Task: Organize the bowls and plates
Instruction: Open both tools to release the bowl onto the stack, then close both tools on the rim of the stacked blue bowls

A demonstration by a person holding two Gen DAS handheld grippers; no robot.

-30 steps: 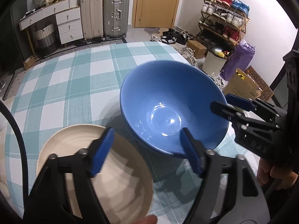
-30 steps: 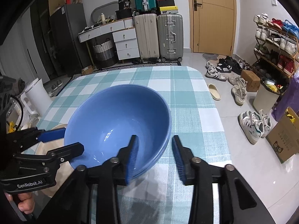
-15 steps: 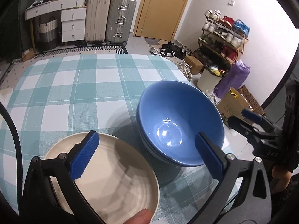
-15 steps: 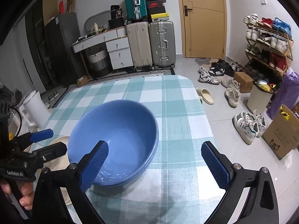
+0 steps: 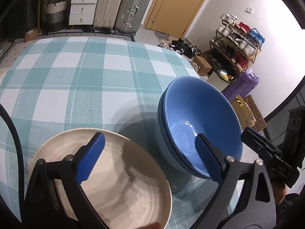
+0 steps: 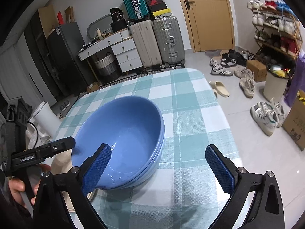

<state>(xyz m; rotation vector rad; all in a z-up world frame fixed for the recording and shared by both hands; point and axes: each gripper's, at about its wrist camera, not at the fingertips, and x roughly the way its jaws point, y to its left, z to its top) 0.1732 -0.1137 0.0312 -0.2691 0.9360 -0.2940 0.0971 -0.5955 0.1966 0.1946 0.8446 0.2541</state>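
I saw two big round blue bowls (image 6: 122, 141), one inside the other, sitting on the green and white checked tablecloth (image 5: 80, 80) in the lower middle of the right wrist view. A round cream plate (image 5: 118, 187) lay just beside them, at the lower left of the left wrist view. My right gripper (image 6: 158, 168) was spread wide and held nothing. My left gripper (image 5: 150, 157) had just closed a little but was spread wide too, gripping nothing above the plate and bowls.

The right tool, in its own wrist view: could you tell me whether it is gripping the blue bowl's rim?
No: the right tool stands open, its pads clear of the blue bowl, which rests stacked on the checked tablecloth.
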